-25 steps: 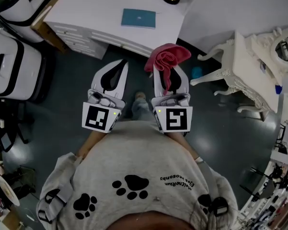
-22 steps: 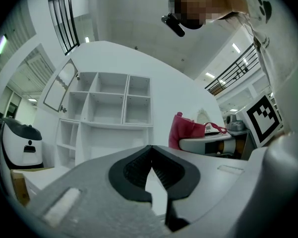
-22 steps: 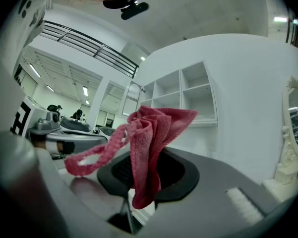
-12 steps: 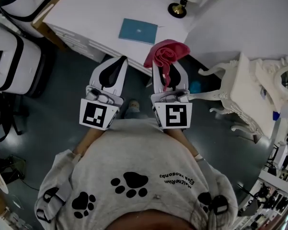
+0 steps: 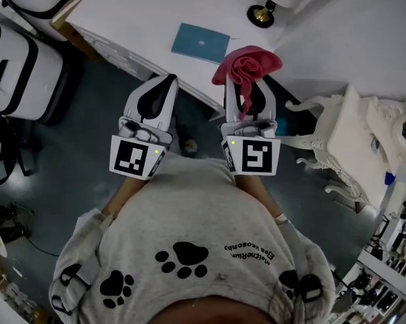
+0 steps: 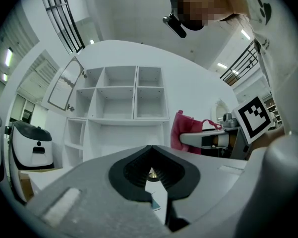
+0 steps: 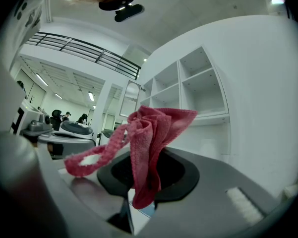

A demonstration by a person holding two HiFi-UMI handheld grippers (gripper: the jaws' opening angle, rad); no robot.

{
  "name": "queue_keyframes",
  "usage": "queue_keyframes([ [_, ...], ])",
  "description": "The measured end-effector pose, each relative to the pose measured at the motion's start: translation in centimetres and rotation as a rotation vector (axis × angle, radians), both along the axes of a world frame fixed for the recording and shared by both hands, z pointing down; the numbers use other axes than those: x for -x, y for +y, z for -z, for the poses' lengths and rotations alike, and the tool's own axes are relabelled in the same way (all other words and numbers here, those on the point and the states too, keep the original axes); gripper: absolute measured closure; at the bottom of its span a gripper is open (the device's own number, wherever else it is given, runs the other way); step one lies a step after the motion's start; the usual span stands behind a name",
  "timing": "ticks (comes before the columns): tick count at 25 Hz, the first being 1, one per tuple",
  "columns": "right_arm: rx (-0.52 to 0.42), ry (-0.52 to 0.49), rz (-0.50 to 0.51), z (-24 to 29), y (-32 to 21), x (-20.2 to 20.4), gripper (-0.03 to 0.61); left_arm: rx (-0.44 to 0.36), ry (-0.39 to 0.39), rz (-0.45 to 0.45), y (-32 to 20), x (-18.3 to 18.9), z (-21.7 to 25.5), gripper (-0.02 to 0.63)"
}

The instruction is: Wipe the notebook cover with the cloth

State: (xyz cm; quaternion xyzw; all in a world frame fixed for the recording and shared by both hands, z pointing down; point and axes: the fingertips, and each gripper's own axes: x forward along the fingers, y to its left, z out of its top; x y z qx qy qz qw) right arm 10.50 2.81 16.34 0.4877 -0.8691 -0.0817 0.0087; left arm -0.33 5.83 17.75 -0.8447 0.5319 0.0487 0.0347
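One cloth (image 5: 246, 65) clamped in right gripper (image 5: 248, 86) hides tips of fingers (image 5: 267, 105).

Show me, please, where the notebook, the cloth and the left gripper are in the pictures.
notebook (image 5: 200, 43), head view: the middle of its blue cover.
cloth (image 5: 246, 67), head view: the middle of the bunched pink fabric.
left gripper (image 5: 167, 81), head view: the tips of its closed jaws.

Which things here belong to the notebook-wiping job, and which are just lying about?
Job:
- blue notebook
- pink cloth, clamped in the right gripper
- white desk under the notebook

Lying about:
- black-and-brass stand base near the notebook
- ornate white table, at right
- white case, at left
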Motion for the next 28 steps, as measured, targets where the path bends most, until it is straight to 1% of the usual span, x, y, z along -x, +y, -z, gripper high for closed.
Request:
queue_keyframes([
  [5,0.0,0.002,-0.01,0.0,-1.8,0.5,0.505,0.008,0.004,0.006,-2.0,1.0,-0.2,0.609],
  [9,0.008,0.011,-0.023,-0.4,-4.0,1.3,0.503,0.003,0.006,-0.013,-4.8,1.7,-0.1,0.609],
  [14,0.037,0.013,-0.054,-0.9,-7.8,2.9,0.505,0.019,0.009,-0.058,-9.1,3.0,-0.6,0.609],
  [22,0.054,0.041,-0.127,-1.7,-14.3,4.0,0.505,0.026,0.014,-0.14,-16.6,4.1,-0.8,0.609],
  [28,0.062,0.048,-0.194,-1.9,-17.5,5.0,0.503,0.036,0.011,-0.21,-20.5,5.0,-1.1,0.609],
])
